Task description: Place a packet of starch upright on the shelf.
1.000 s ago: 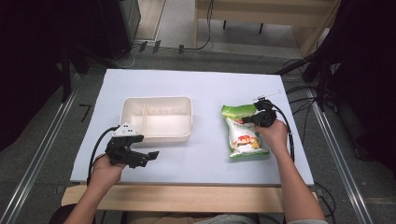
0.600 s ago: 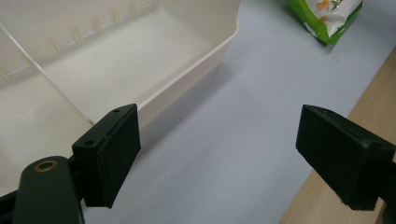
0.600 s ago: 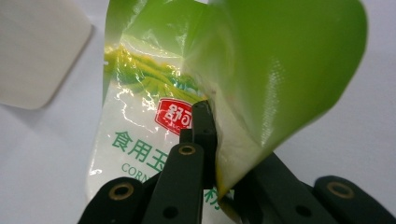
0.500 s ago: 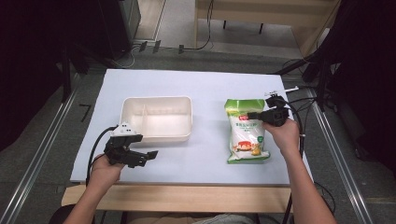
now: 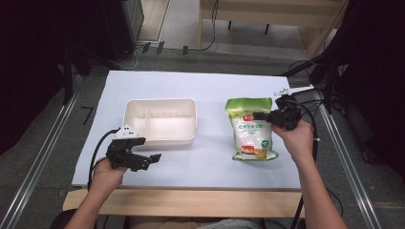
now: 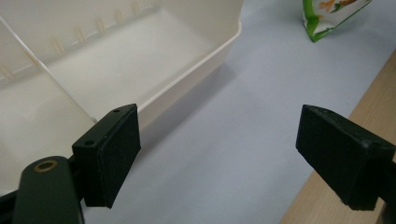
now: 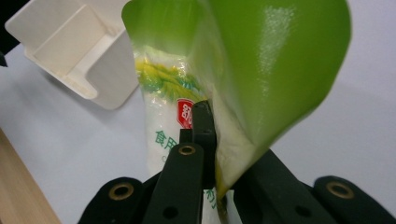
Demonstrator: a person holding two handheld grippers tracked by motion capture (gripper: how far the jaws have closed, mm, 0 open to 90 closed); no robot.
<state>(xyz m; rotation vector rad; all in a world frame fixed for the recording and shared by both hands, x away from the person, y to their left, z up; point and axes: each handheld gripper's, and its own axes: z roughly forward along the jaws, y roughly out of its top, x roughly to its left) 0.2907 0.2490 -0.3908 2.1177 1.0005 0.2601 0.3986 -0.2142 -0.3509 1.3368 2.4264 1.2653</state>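
Note:
A green and white snack bag [image 5: 250, 130] lies right of the table's middle, its green top toward the far side. My right gripper [image 5: 260, 116] is shut on the bag's right edge. In the right gripper view the jaws pinch the bag [image 7: 280, 56], and its green film curls up over my right gripper [image 7: 212, 135]. A white divided tray [image 5: 160, 119] stands empty at the centre left. My left gripper [image 5: 153, 158] hovers just in front of the tray, open with nothing in it. In its own view my left gripper [image 6: 233, 158] has its jaws wide apart beside the tray [image 6: 93, 70].
A pale sheet [image 5: 200, 164] covers the tabletop, with a wooden strip [image 5: 191, 202] along the front edge. Cables [image 5: 313, 102] trail off the right side. Metal rails [image 5: 43, 143] run along both sides of the table.
My right gripper has drawn the bag's edge to the right, and the crumpled bag has spread out longer and flatter. The left gripper has stayed in place.

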